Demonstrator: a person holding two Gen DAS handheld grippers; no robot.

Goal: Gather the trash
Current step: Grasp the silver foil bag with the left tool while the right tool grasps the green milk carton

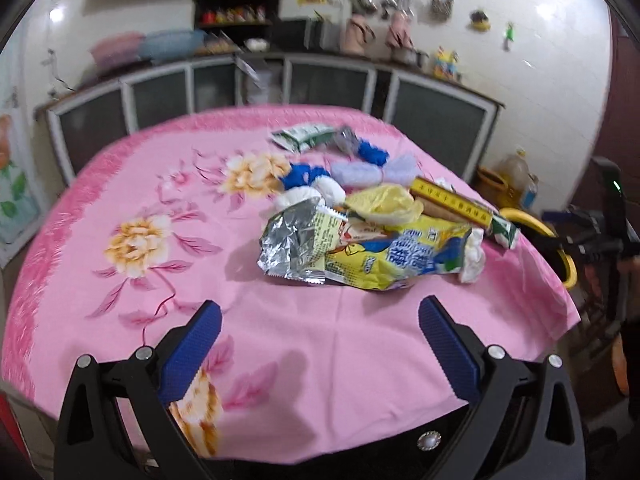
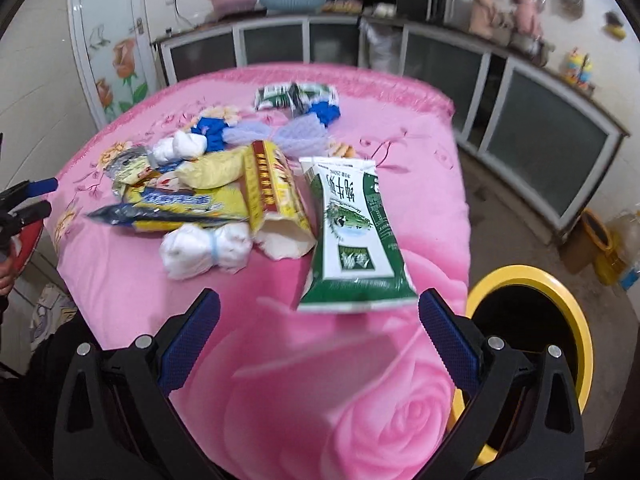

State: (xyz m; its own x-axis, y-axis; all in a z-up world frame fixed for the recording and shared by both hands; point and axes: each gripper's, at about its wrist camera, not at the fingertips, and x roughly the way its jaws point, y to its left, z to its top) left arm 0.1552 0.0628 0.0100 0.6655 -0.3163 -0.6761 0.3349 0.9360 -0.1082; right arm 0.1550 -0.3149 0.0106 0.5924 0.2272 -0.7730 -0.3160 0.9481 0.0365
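A pile of trash lies on the pink flowered tablecloth (image 1: 120, 184). In the left wrist view my left gripper (image 1: 320, 312) is open and empty, just short of a silver foil wrapper (image 1: 290, 236) and a yellow and blue snack bag (image 1: 396, 260). In the right wrist view my right gripper (image 2: 320, 308) is open and empty, right before a green and white milk carton (image 2: 352, 236). Beside the carton lie a yellow box (image 2: 276, 196) and a white plastic bundle (image 2: 204, 252). The left gripper also shows at the left edge of the right wrist view (image 2: 36, 196).
A yellow-rimmed trash bin (image 2: 532, 320) stands on the floor by the table's right edge; it also shows in the left wrist view (image 1: 560, 248). Another milk carton (image 2: 296, 96) and blue and white bundles (image 2: 212, 132) lie farther back. Cabinets (image 2: 552, 152) line the walls.
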